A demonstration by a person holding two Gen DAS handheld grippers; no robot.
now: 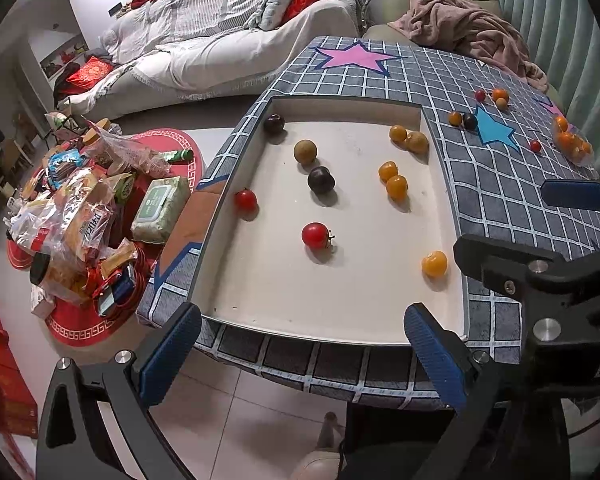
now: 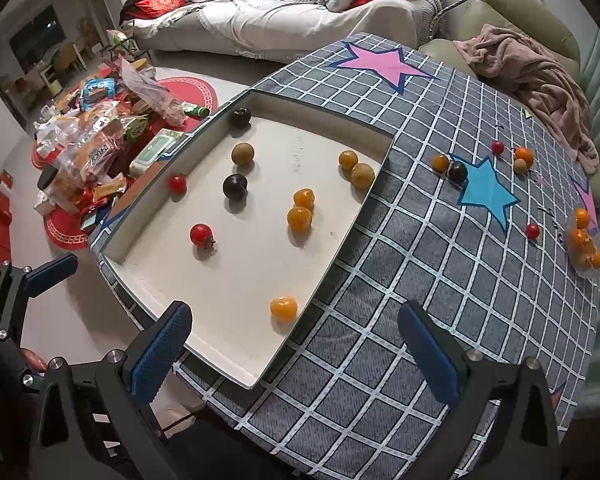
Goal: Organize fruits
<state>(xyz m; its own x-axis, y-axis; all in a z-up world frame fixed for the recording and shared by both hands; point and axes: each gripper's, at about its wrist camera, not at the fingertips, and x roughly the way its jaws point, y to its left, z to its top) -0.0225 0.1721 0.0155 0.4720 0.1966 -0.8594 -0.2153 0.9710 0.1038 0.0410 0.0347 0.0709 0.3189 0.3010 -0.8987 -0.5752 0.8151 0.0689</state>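
Left hand-held gripper point(image 1: 302, 354), right hand-held gripper point(image 2: 294, 350), black angular frames, blue textured finger pads, silver screws

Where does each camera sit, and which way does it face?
Left wrist: on the left gripper, open at the table's near edge, facing the white tray; the right gripper shows at right.
Right wrist: on the right gripper, open over the checked cloth, facing tray and sofa; the left gripper shows at left.
Shared: tray, fruits, blue star.
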